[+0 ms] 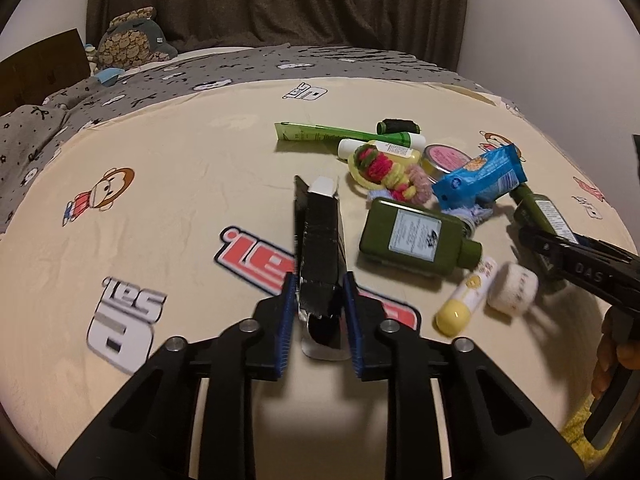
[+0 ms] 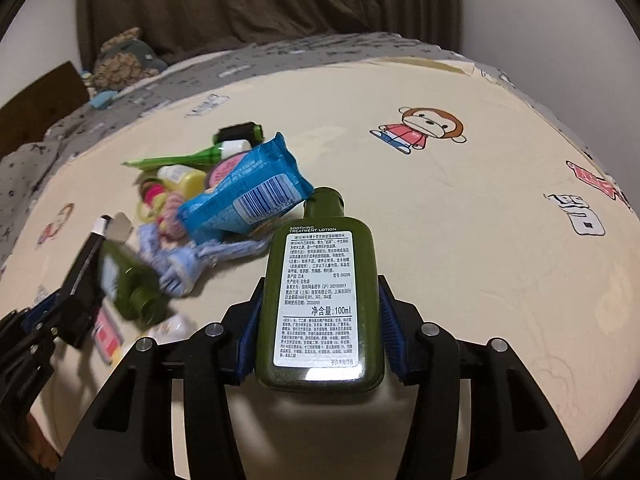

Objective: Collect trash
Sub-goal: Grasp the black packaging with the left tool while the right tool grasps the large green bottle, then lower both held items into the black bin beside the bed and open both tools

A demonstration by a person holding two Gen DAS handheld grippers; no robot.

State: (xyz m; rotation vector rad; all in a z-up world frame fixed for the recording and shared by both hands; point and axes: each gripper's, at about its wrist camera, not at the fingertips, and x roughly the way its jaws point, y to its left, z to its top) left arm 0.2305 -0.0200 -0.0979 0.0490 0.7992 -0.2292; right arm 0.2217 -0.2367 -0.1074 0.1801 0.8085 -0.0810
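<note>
The left gripper [image 1: 318, 308] fingers clamp a black carton [image 1: 320, 248]; the right gripper [image 2: 320, 328] fingers clamp a green lotion bottle [image 2: 320, 304]. Beyond both fingertips lies a cream cartoon-printed sheet [image 2: 460, 240] on a bed, with a pile of clutter [image 1: 420, 184] ahead, then grey bedding [image 1: 240, 66] and a brown curtain [image 1: 280, 0].

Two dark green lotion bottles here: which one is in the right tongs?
The green bottle with the tall white back label, clamped in the right tongs. The other green bottle lies loose on the sheet beside the pile.
</note>
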